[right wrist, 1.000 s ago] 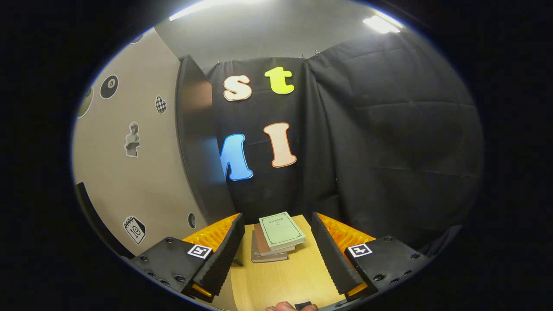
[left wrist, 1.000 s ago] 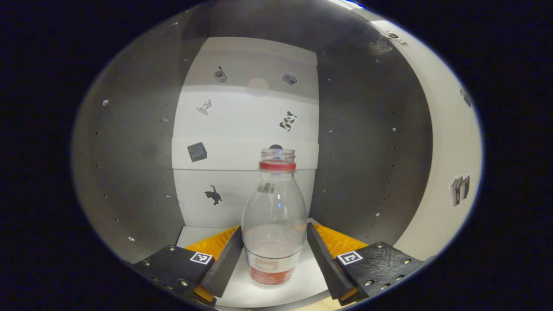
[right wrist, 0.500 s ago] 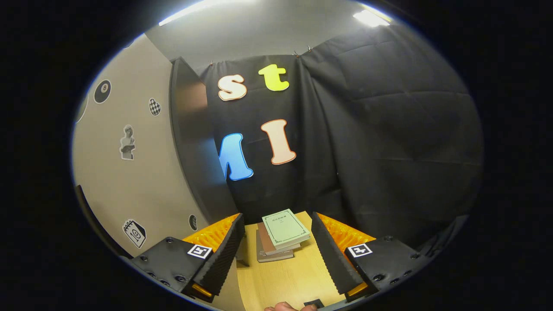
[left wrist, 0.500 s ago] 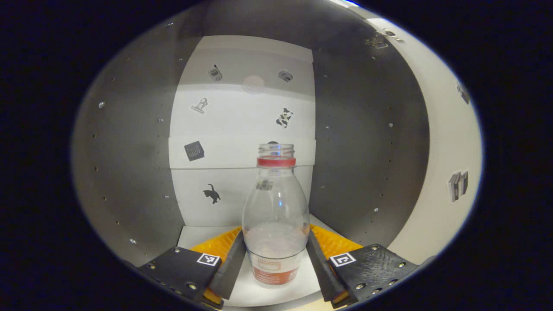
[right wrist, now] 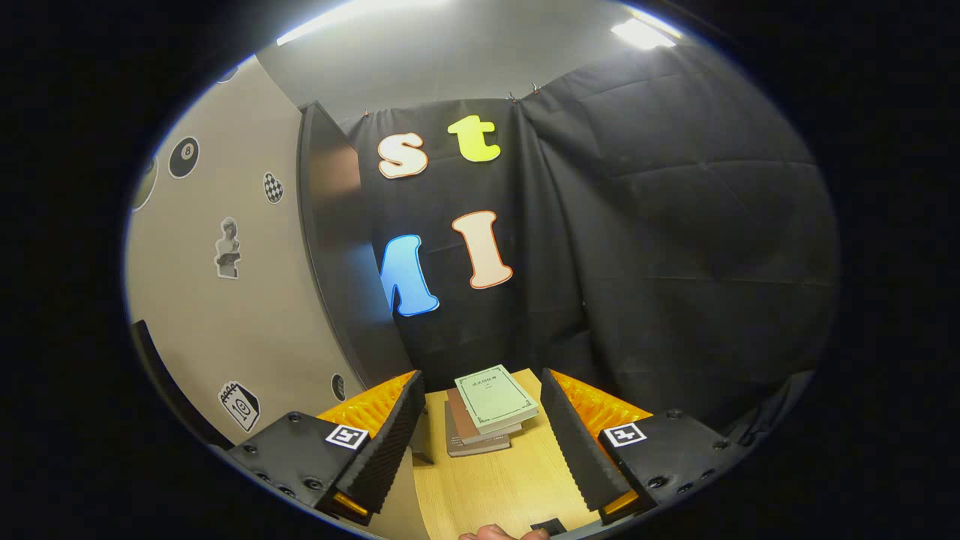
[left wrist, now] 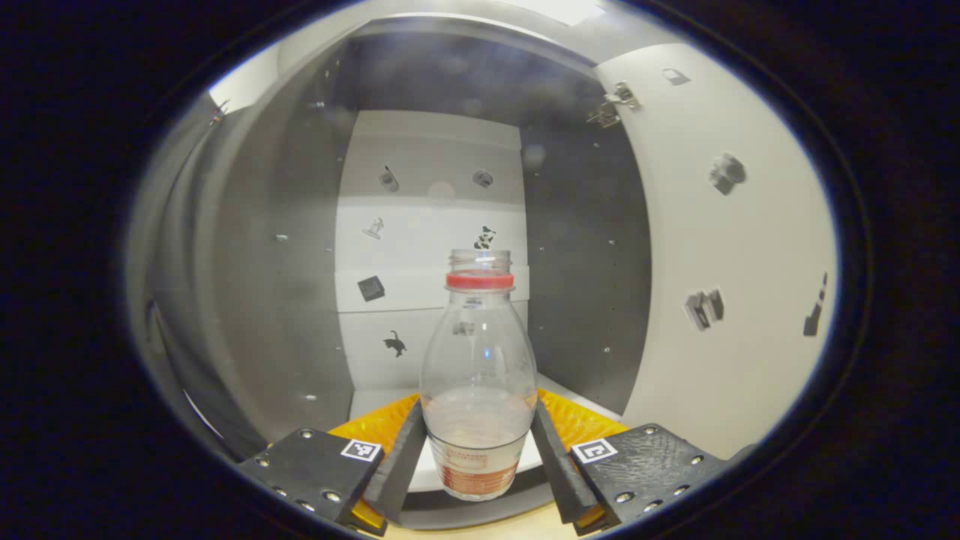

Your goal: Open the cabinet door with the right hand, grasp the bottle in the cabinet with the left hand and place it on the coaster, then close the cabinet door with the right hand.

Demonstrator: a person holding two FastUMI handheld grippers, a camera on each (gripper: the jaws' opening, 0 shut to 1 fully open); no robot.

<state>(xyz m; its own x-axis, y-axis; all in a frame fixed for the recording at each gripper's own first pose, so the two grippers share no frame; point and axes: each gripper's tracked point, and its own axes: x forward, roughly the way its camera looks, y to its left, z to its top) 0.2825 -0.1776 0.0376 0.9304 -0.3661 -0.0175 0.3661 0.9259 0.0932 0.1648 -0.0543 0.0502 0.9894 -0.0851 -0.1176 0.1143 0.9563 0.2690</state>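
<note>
Bottle gripped at the cabinet mouth — door standing open.

In the left gripper view we see the left gripper [left wrist: 478,450] clamped on the clear bottle [left wrist: 477,375], both fingers pressing its lower body, the bottle upright with the cabinet [left wrist: 285,300] interior behind it and the open cabinet door [left wrist: 720,300] to one side. In the right gripper view the right gripper [right wrist: 480,442] is spread wide and holds nothing — above the tabletop [right wrist: 510,480], where a stack of books [right wrist: 487,409] lies ahead.
</note>
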